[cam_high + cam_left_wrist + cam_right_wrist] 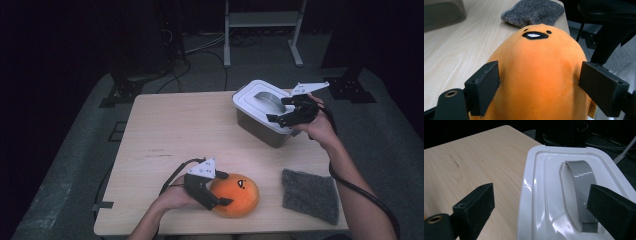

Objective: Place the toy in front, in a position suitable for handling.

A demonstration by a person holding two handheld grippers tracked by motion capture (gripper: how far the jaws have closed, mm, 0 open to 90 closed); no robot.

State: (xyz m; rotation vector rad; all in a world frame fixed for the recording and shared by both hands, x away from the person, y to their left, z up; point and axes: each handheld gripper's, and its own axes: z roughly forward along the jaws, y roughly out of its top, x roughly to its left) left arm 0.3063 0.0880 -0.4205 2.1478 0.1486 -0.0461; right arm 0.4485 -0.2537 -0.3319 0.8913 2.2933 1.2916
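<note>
An orange egg-shaped plush (pixel 237 196) with a small stitched face lies near the table's front edge. My left gripper (pixel 223 188) straddles its left end. In the left gripper view the plush (pixel 536 50) sits between the two black pads (pixel 485 85); they lie along its sides without denting it, so my left gripper (pixel 541 75) stands open. At the back right, my right gripper (pixel 278 110) hovers open over the white lid (pixel 250 97) of a grey bin (pixel 260 127). The right gripper view has my right gripper (pixel 542 195) wide apart above the lid (pixel 534 170) and its grey handle (pixel 581 185).
A grey fuzzy cloth (pixel 310 195) lies at the front right of the wooden table (pixel 180 130), just past the plush; it is the grey cloth (pixel 534 11) in the left gripper view. Dark floor, cables and a metal stand lie beyond the table.
</note>
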